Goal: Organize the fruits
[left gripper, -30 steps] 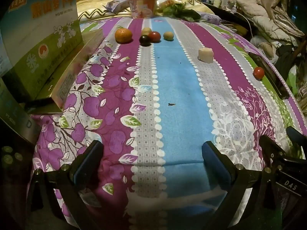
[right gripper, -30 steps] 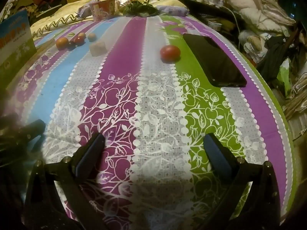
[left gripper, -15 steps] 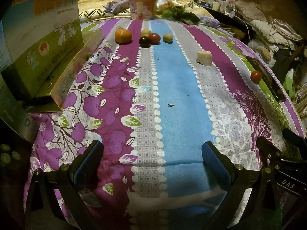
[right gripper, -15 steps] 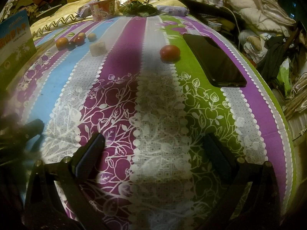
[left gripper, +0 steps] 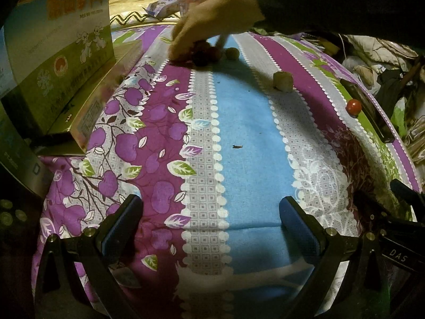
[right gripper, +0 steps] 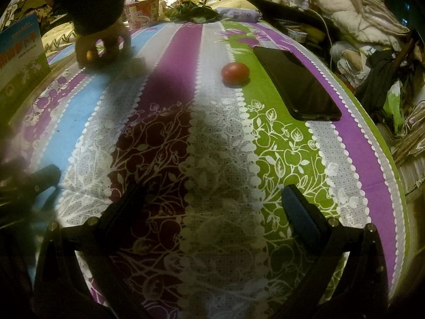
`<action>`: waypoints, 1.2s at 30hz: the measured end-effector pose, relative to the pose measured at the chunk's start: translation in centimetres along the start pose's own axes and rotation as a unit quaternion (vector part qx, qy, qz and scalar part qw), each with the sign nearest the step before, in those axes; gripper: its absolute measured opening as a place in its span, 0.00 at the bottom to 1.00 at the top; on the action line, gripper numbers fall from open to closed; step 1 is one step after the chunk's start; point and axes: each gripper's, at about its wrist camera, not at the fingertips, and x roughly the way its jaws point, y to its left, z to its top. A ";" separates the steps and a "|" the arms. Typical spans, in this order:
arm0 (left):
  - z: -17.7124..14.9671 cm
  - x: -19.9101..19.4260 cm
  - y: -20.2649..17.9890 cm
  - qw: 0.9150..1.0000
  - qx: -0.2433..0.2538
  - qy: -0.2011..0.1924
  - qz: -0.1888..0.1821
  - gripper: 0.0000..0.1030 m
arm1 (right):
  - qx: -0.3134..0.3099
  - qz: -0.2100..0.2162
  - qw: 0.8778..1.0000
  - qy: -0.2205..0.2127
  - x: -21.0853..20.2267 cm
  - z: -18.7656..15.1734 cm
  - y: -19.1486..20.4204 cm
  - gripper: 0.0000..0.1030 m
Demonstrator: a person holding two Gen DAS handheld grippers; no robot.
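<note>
Bare hand (left gripper: 212, 24) now over far fruit cluster (left gripper: 204, 54), new since earlier. Red fruit (right gripper: 235, 72) round, no clear long axis. Left tool (left gripper: 211, 223), right tool (right gripper: 212, 207): both wide open, empty.

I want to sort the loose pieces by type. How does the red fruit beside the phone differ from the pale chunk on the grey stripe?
The red fruit is round and smooth; the pale chunk is blocky with flat faces. The red fruit is deep red and glossy, the pale chunk cream and matte. The red fruit lies right by the phone; the pale chunk lies nearer the hand. Both rest alone on the cloth.
</note>
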 end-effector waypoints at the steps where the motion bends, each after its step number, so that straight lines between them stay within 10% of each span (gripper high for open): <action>1: -0.1 0.0 0.1 1.000 0.000 0.000 -0.001 1.00 | 0.000 0.000 1.000 0.000 0.0 0.0 0.0 1.00; 27: -0.3 0.1 0.7 1.000 -0.002 0.001 -0.011 1.00 | 0.000 0.000 1.000 0.001 -0.1 0.0 -0.1 1.00; 36: -1.8 -1.8 2.1 0.996 0.008 0.015 -0.090 1.00 | -0.001 0.000 1.000 0.000 -0.1 0.0 0.0 1.00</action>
